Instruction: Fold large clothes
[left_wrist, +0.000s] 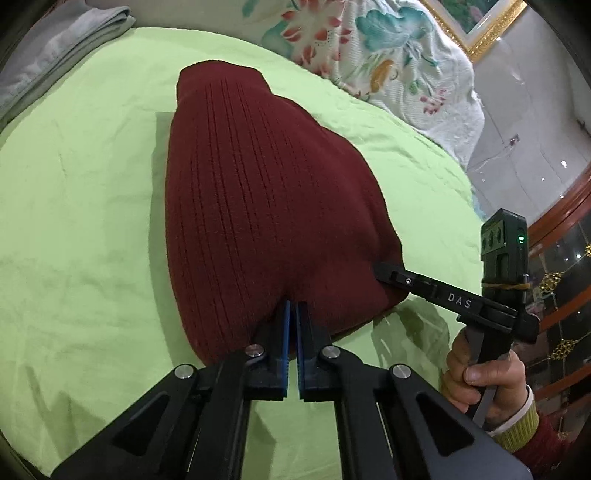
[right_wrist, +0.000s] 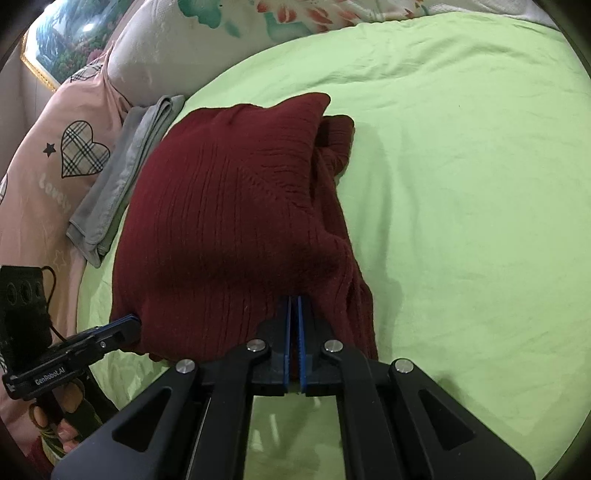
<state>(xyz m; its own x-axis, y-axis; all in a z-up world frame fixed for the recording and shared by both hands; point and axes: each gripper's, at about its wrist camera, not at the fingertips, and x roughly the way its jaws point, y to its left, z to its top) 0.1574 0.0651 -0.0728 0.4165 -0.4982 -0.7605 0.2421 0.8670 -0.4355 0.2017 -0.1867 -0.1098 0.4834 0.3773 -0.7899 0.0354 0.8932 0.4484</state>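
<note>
You've got the dark red ribbed knit sweater (left_wrist: 266, 206) lying folded into a thick bundle on the light green bedsheet (left_wrist: 81, 206), w/ both tools biting its near edge. Your left gripper (left_wrist: 292, 314) has its blue-padded fingers (left_wrist: 286, 332) pinched nearly together on the sweater's hem, knit fabric caught between the pads. Your right gripper (right_wrist: 294, 310) does the same further along that edge: pads (right_wrist: 286, 332) squeezed tight, red fabric sandwiched between them.

In the left wrist view the right gripper (left_wrist: 388, 275) comes in from the right side, its black finger tip pressed into the sweater's corner, and your right hand (left_wrist: 484, 384) wraps the handle, a yellow-green cuff at the wrist. In the right wrist view the left gripper (right_wrist: 127, 325) reaches in from the left, clamped on the opposite near corner, approx level w/ the other.

The sweater's far end narrows to a folded corner, and a bunched lump of the same knit pokes out beside it on the right wrist view's right side. A folded grey cloth (right_wrist: 122, 177) lies just beside the sweater's left edge, next to a pink quilt w/ a plaid heart print (right_wrist: 83, 151). A white floral-print quilt (left_wrist: 373, 48) sits beyond the sheet, and a gold-framed picture (left_wrist: 480, 22) hangs behind it.
</note>
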